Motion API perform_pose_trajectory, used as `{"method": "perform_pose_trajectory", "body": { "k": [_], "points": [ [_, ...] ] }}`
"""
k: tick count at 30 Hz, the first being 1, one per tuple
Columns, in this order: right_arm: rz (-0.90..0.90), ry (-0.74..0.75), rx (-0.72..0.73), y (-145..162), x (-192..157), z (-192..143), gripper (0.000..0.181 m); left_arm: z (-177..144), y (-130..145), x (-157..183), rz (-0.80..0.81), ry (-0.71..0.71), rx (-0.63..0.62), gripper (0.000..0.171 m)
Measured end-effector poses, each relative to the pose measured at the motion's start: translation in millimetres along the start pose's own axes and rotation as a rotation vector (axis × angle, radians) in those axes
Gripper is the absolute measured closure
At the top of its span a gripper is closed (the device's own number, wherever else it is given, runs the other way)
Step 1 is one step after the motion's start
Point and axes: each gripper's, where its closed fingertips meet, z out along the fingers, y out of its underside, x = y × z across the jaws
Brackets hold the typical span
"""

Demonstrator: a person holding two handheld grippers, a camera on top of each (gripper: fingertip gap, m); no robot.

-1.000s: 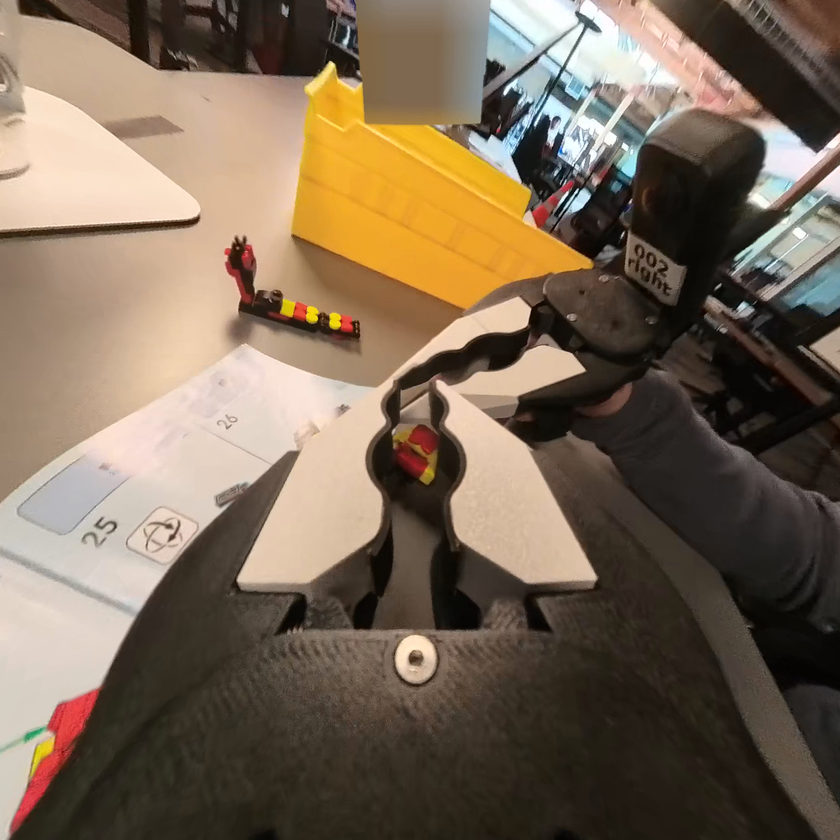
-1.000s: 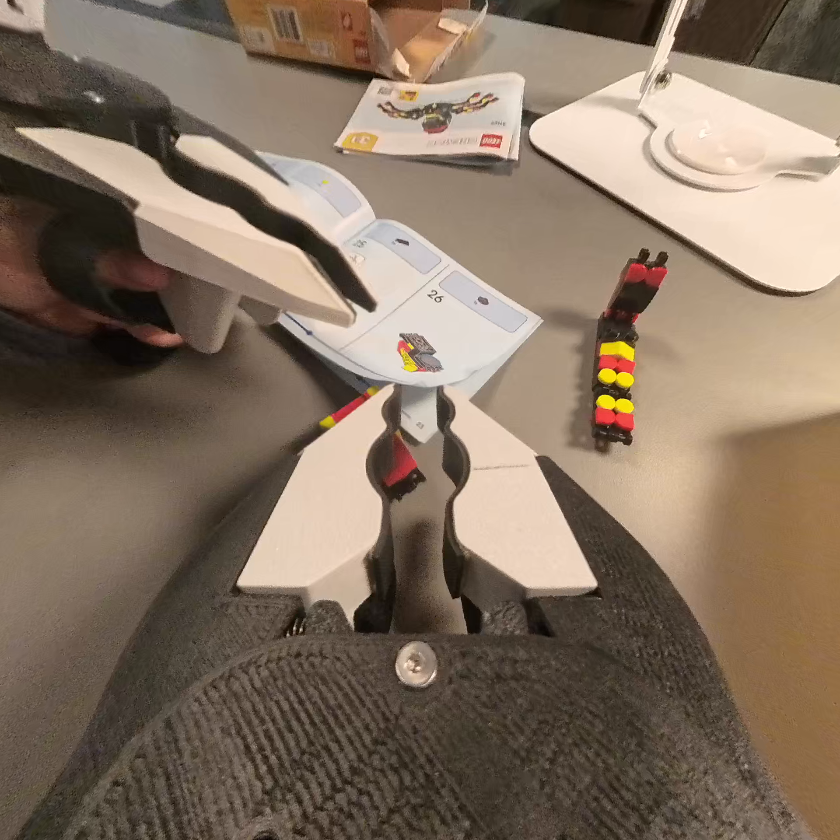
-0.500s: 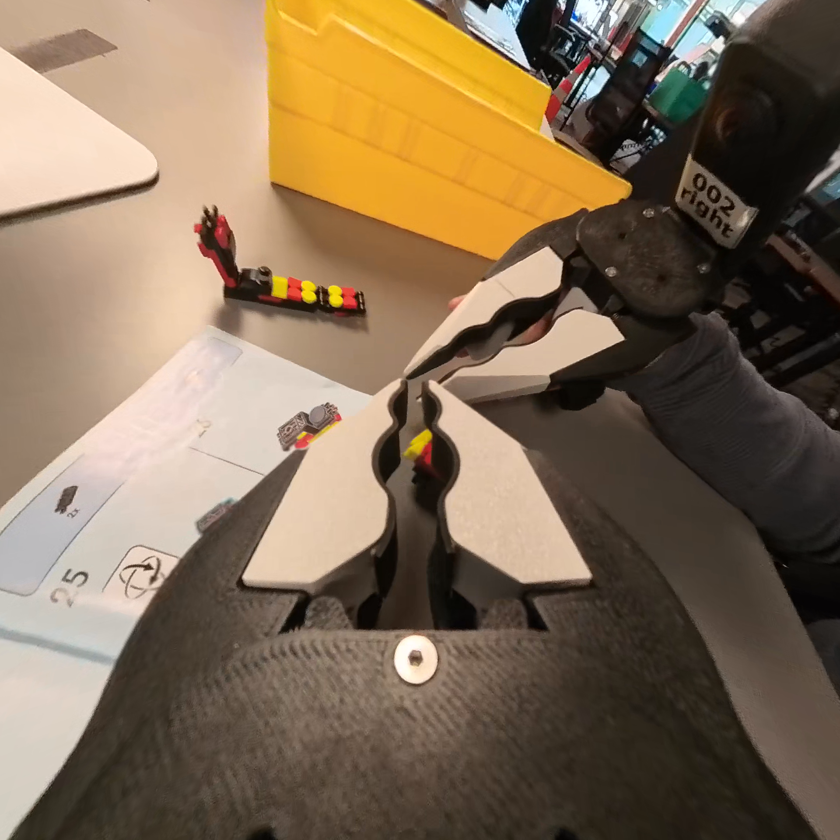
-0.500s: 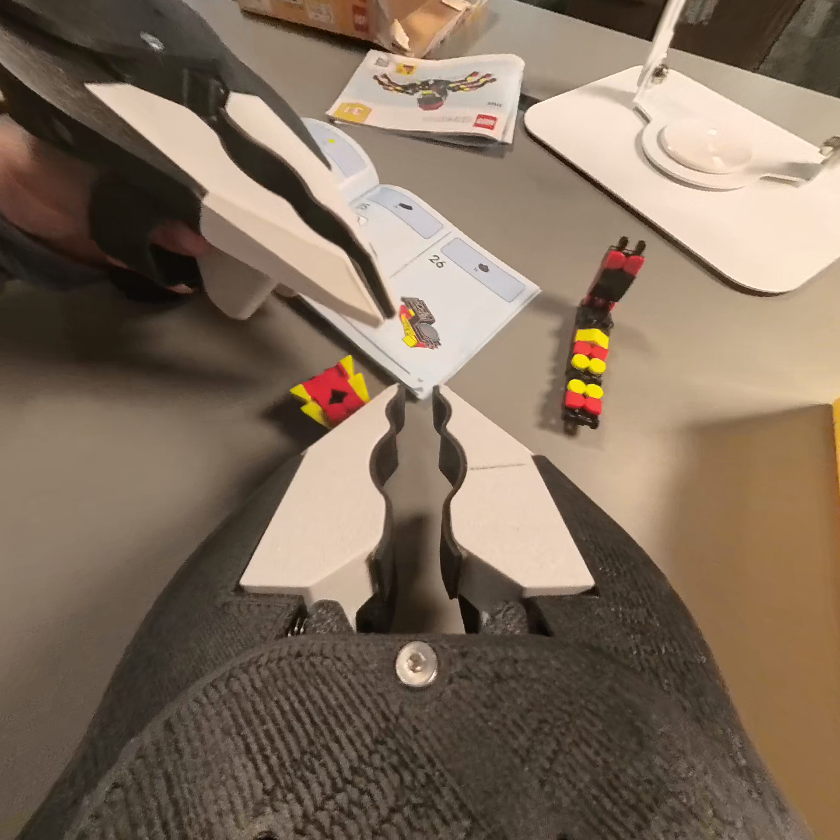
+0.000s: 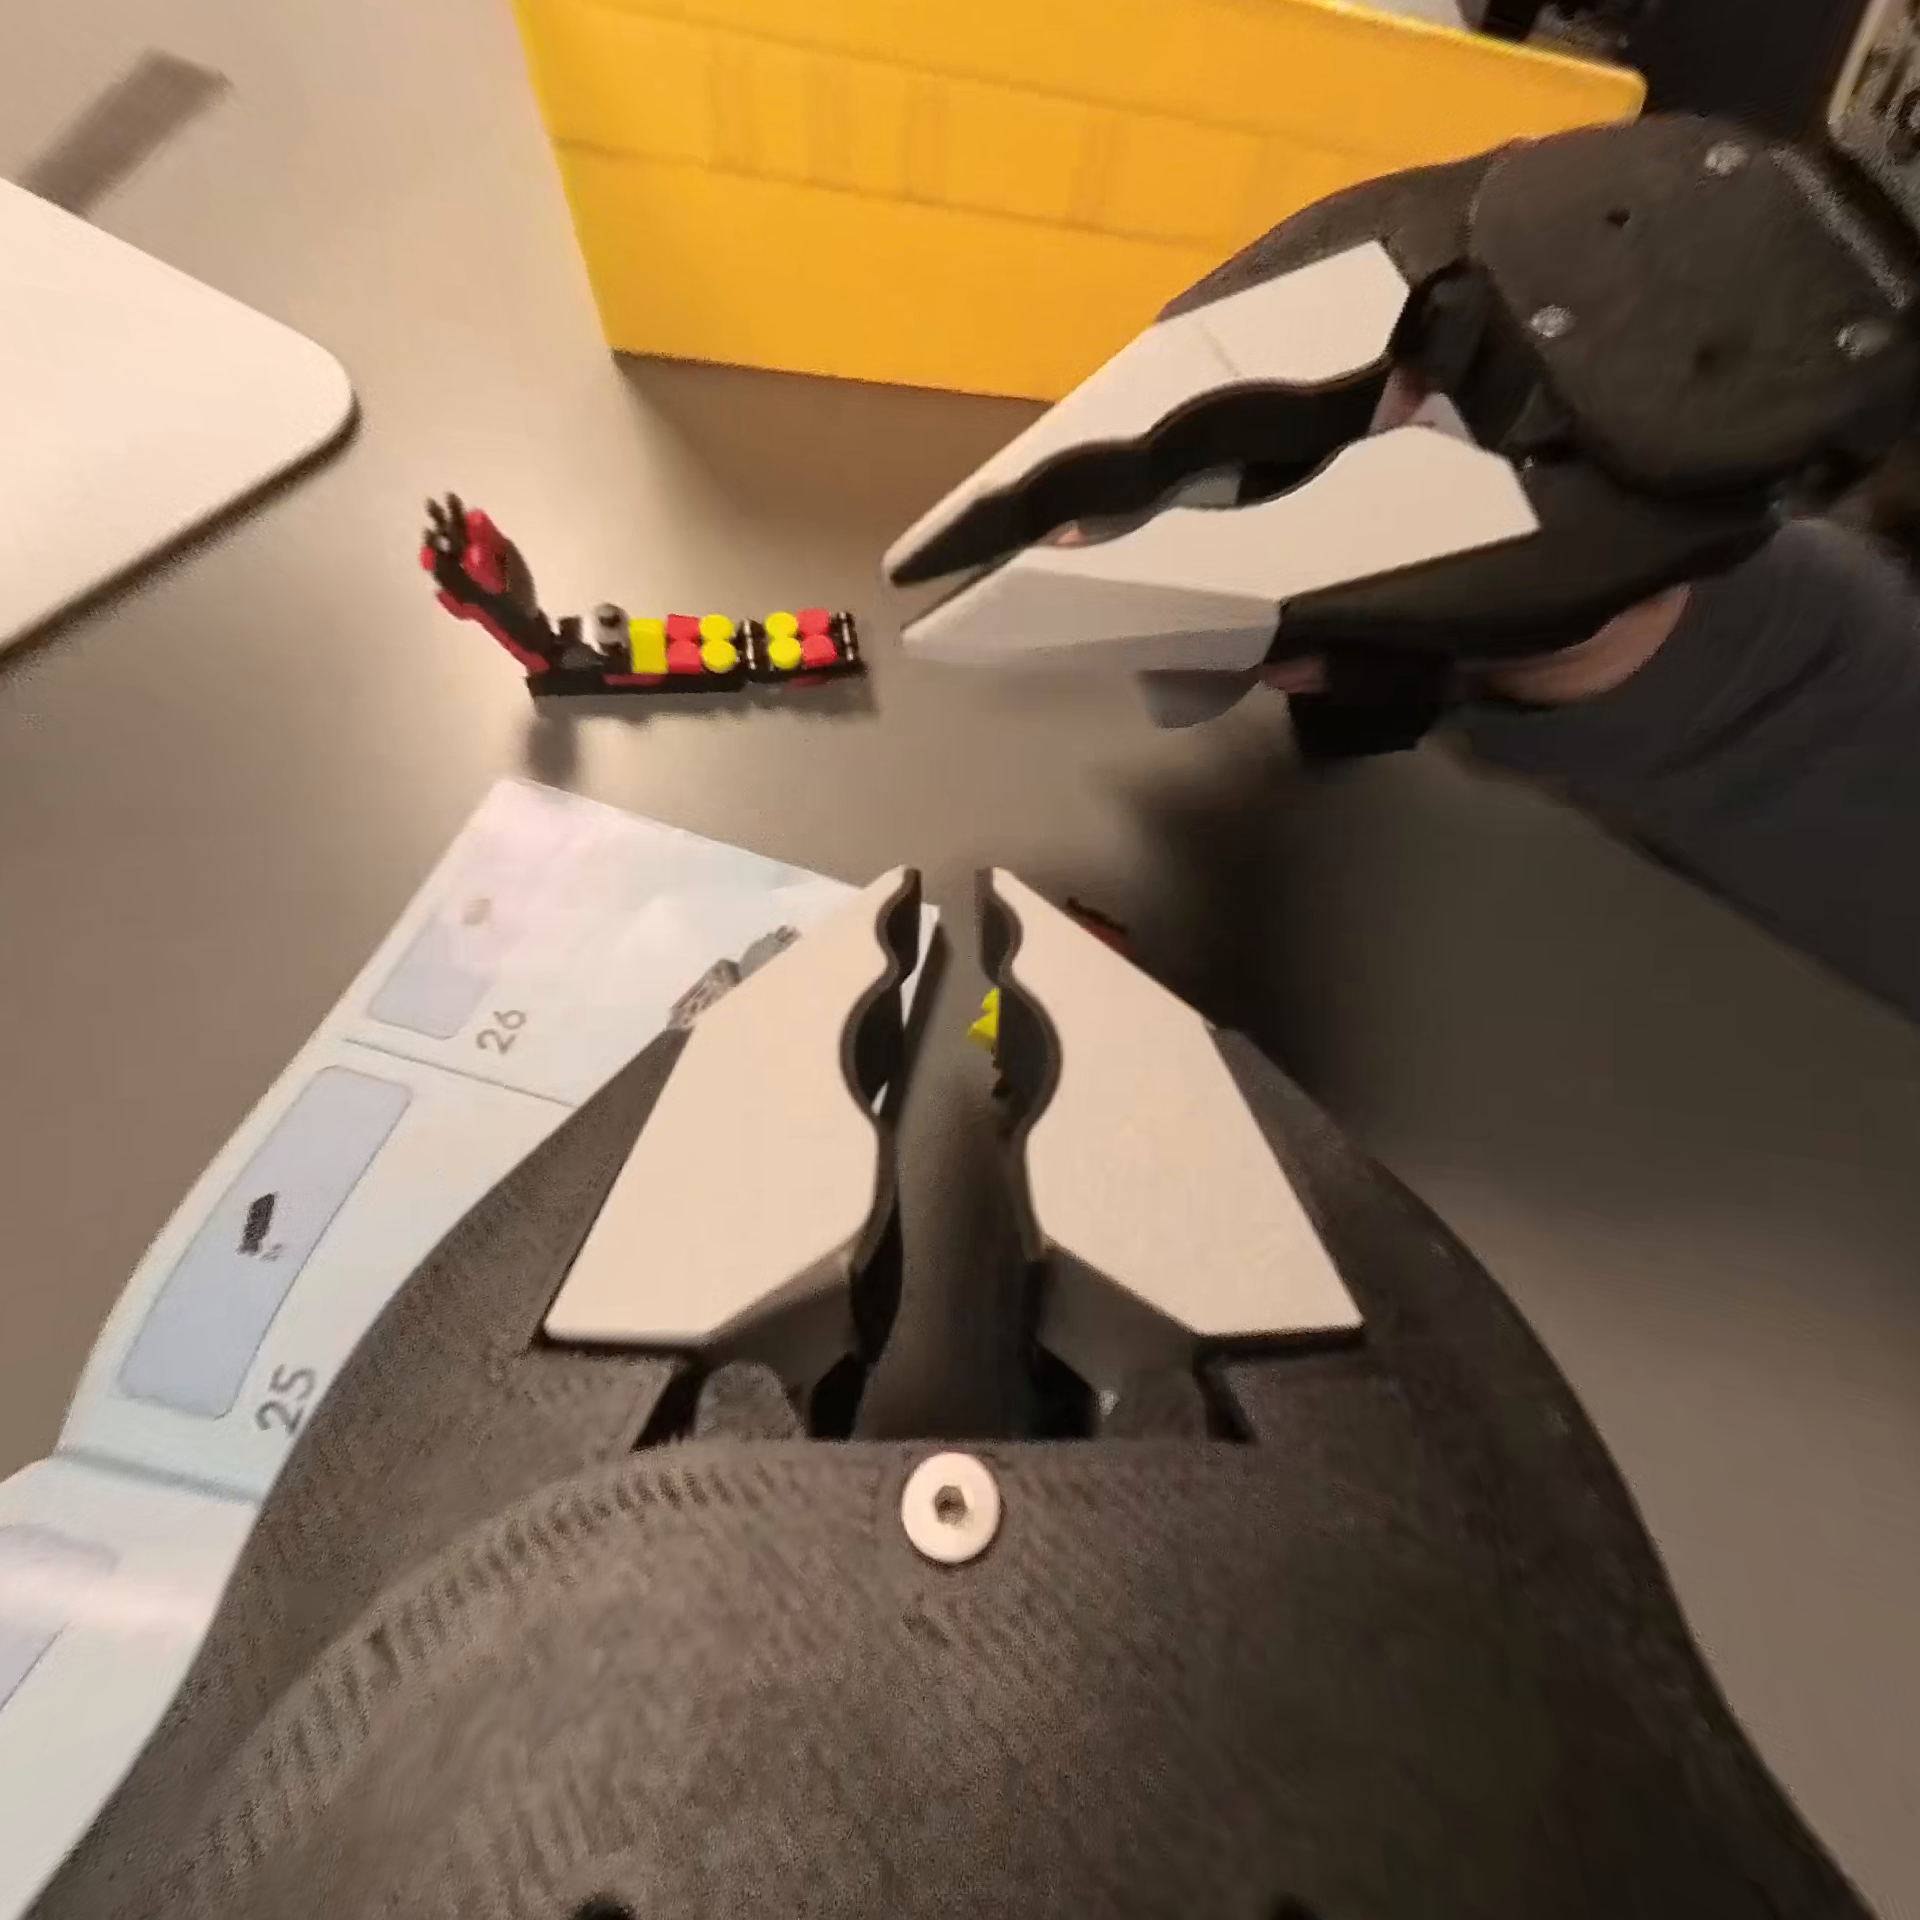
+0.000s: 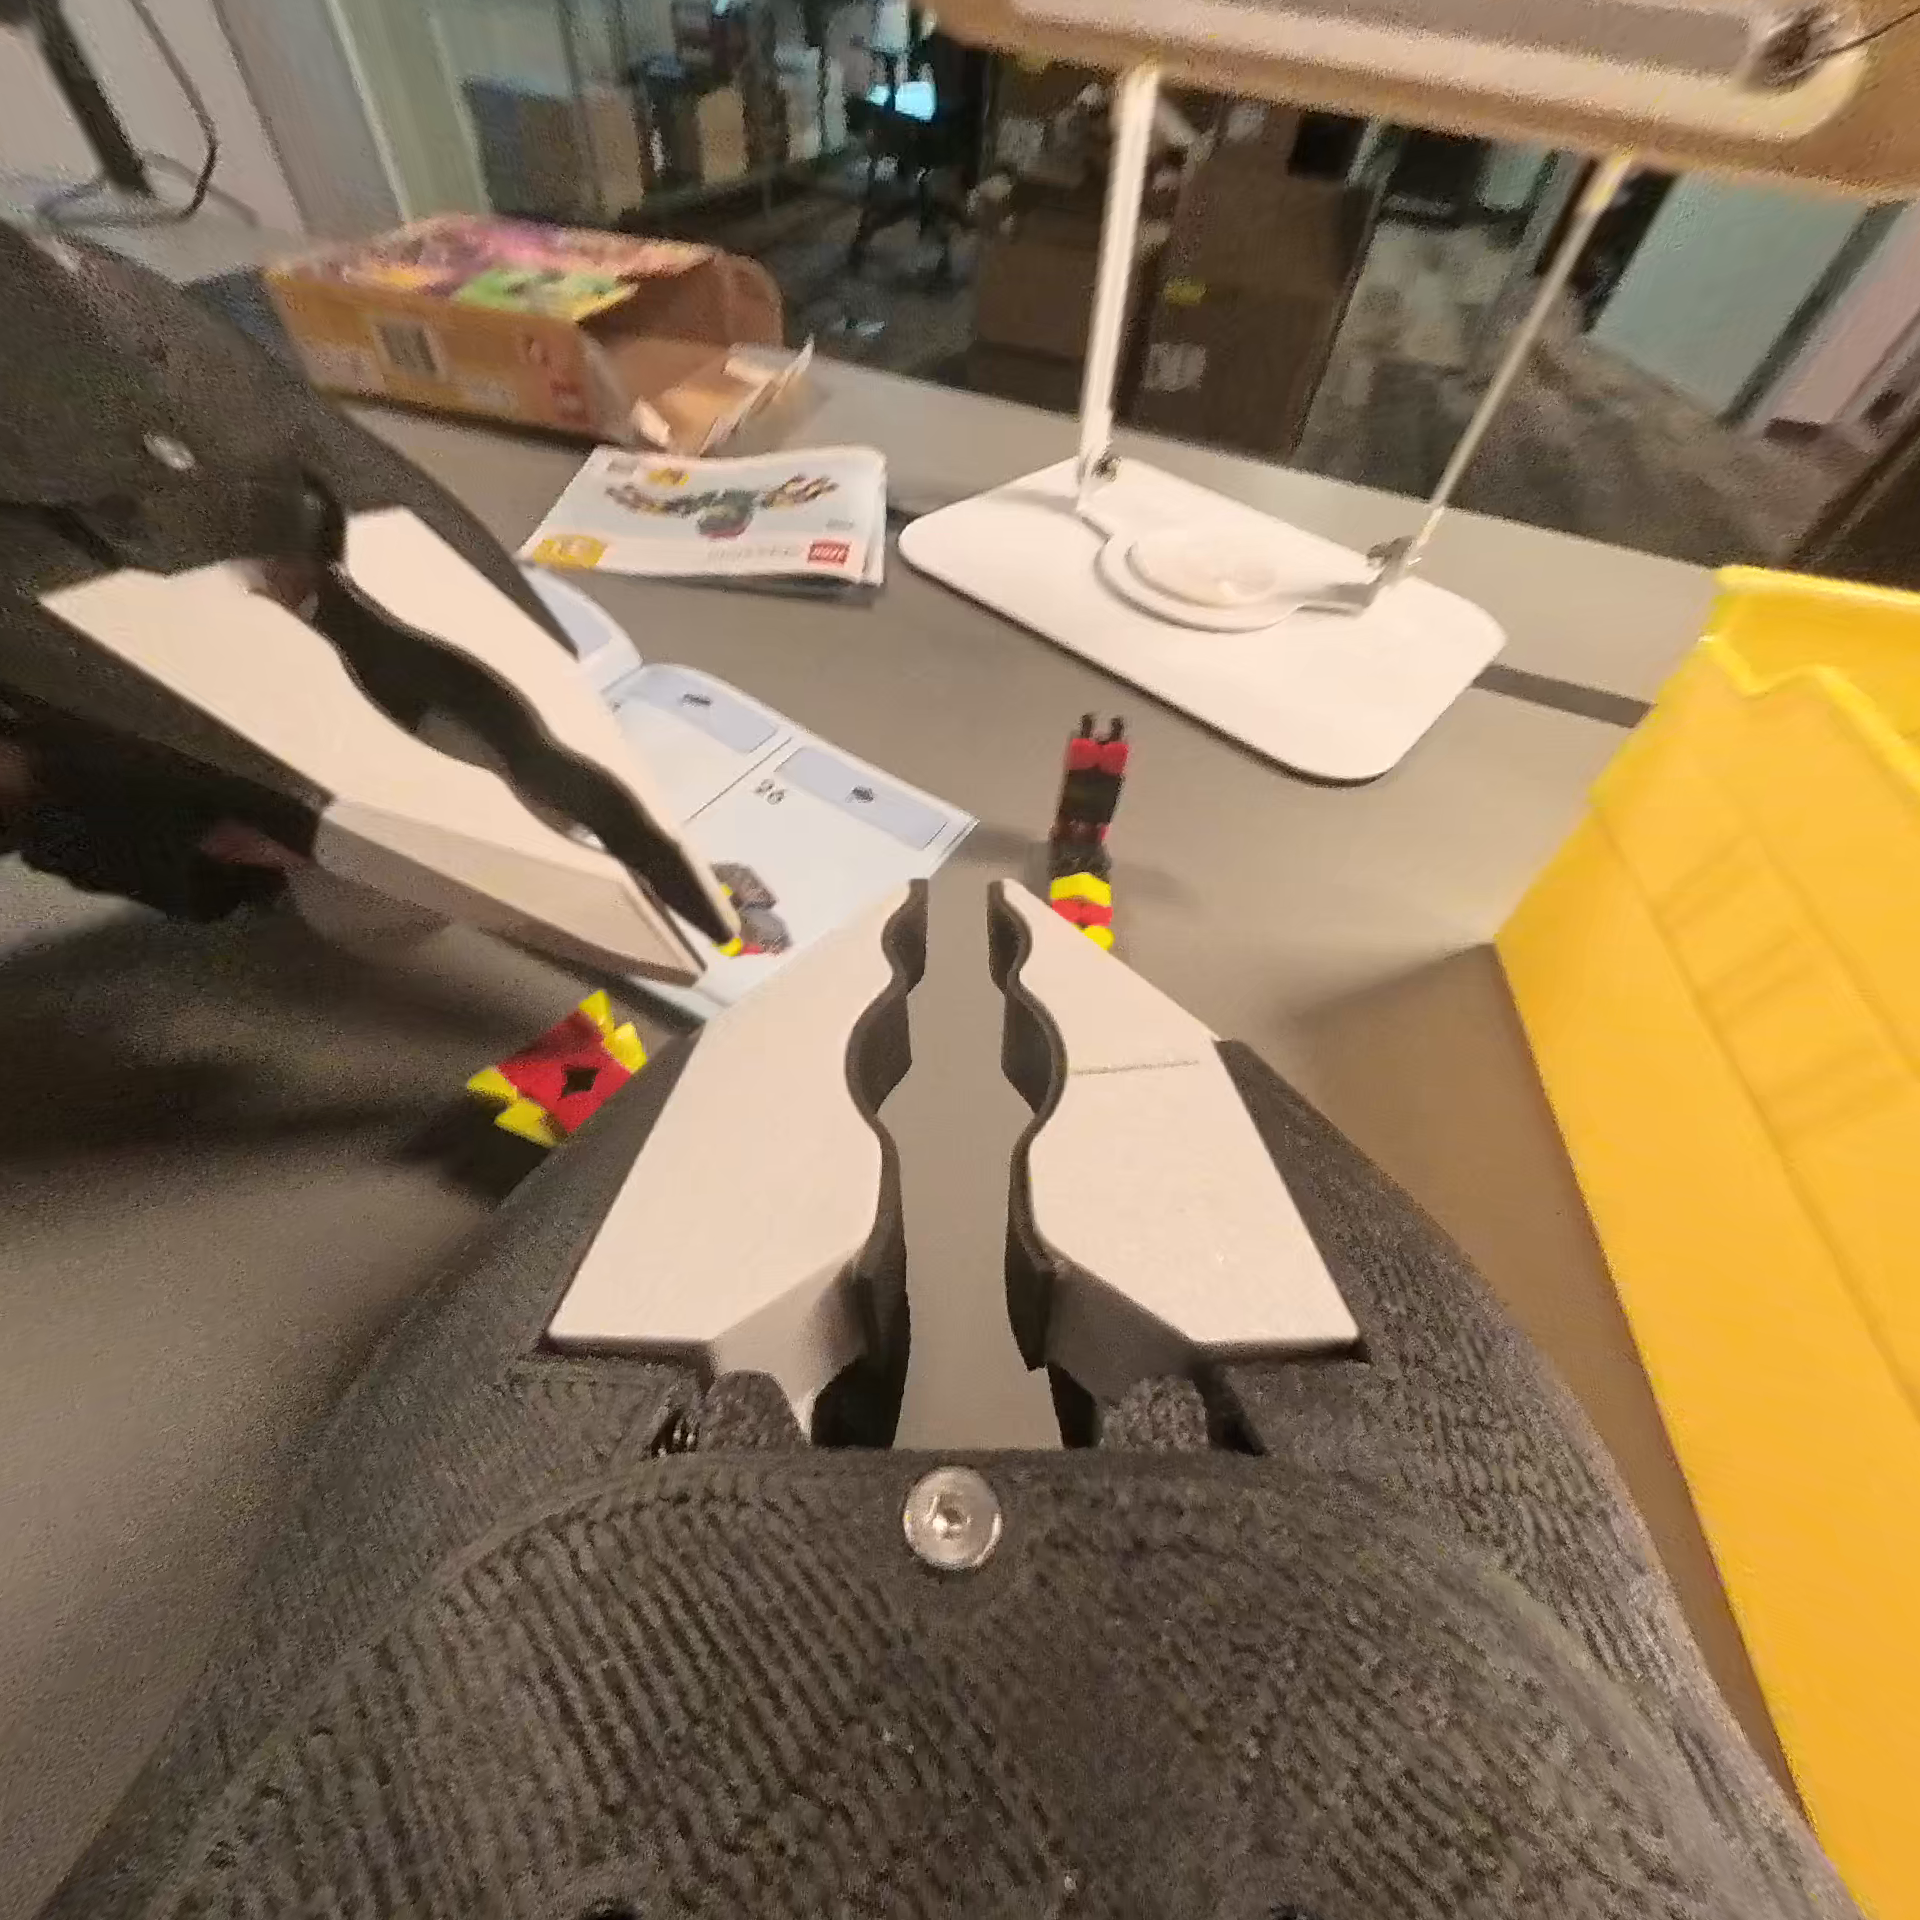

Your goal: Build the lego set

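Observation:
A long black, red and yellow lego assembly [image 5: 686, 644] lies on the grey table, with a raised red end; it also shows in the right wrist view [image 6: 1086, 831]. A small red and yellow lego piece [image 6: 556, 1081] lies loose on the table; in the left wrist view only a yellow sliver of it [image 5: 982, 1023] shows between my fingers. My left gripper [image 5: 951, 894] hovers just above it, nearly shut and empty; it also shows from the right [image 6: 717, 935]. My right gripper [image 6: 956, 894] is nearly shut and empty, its tips [image 5: 899, 603] close to the long assembly's near end.
An open instruction booklet [image 5: 416, 1039] lies under the left gripper. A yellow bin [image 6: 1745, 1039] stands at the right. A white lamp base [image 6: 1247, 644], a second booklet [image 6: 727, 514] and an opened cardboard box [image 6: 499, 322] sit farther back. The grippers' ends are close to 6 cm from one another.
The small red and yellow piece, earlier framed between both grippers' fingers, now lies alone on the table. The right gripper has moved toward the long assembly. The left gripper has narrowed.

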Motion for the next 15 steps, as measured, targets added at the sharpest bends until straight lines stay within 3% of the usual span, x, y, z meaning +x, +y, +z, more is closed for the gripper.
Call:
{"method": "perform_pose_trajectory", "body": {
  "k": [5,15],
  "points": [
    [0.072,0.056,0.079,-9.3,17.3,-4.8,0.171,10.0,1.2,-6.2,-0.064,0.022,-0.104,0.164],
    [0.119,0.058,0.077,-8.0,22.2,-4.7,0.171,18.6,14.4,-7.6,0.038,-0.041,-0.214,0.166]
  ]
}}
